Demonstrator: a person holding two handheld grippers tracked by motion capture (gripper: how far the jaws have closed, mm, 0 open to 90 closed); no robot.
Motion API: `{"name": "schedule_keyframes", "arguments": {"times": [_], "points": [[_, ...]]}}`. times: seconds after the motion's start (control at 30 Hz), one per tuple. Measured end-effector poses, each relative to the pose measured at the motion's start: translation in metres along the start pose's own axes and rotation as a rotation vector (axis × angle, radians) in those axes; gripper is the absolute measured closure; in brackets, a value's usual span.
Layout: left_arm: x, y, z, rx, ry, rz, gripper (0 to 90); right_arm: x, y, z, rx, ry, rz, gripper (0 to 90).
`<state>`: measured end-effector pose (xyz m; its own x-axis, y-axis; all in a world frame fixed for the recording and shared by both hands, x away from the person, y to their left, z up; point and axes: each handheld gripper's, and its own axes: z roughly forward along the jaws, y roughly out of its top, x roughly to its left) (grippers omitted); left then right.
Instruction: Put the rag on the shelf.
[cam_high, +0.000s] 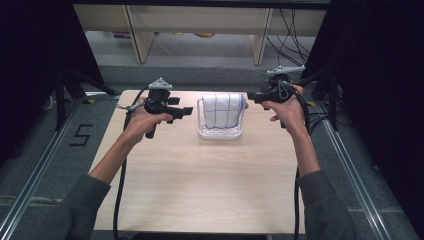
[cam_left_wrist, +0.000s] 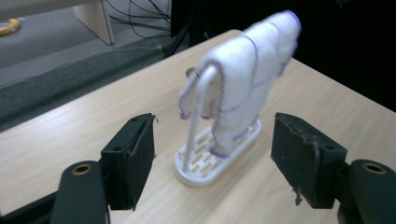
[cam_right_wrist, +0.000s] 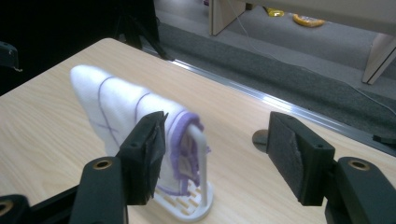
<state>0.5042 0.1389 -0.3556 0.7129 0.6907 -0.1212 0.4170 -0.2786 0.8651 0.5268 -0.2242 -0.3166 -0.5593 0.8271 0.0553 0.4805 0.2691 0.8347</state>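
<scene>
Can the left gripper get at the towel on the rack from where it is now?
Probably yes. The left gripper is open beside the white towel draped over the white rack, with bare table between them and nothing in the way.

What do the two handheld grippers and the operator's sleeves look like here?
Both are black pistol-grip units. The left gripper and right gripper each carry a grey three-cornered plate on top and trail a black cable. The blocky black jaws have worn, frayed dark pads and brass-coloured pivot holes. The person wears grey long sleeves.
</scene>
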Motion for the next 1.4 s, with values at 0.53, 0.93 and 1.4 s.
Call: {"name": "schedule_keyframes", "arguments": {"times": [0.53,0.93,1.4], "points": [[-0.019,-0.034,-0.013,-0.014,-0.043,-0.015,27.6,0.020,-0.027,-0.014,-0.015,0.047,-0.022,37.0],[-0.030,-0.054,-0.015,-0.008,-0.064,0.000,20.7,0.026,-0.045,-0.019,-0.029,0.086,0.012,33.8],[-0.043,-0.075,-0.016,-0.003,-0.081,0.020,15.0,0.041,-0.066,-0.023,-0.032,0.116,-0.008,32.1]]}}
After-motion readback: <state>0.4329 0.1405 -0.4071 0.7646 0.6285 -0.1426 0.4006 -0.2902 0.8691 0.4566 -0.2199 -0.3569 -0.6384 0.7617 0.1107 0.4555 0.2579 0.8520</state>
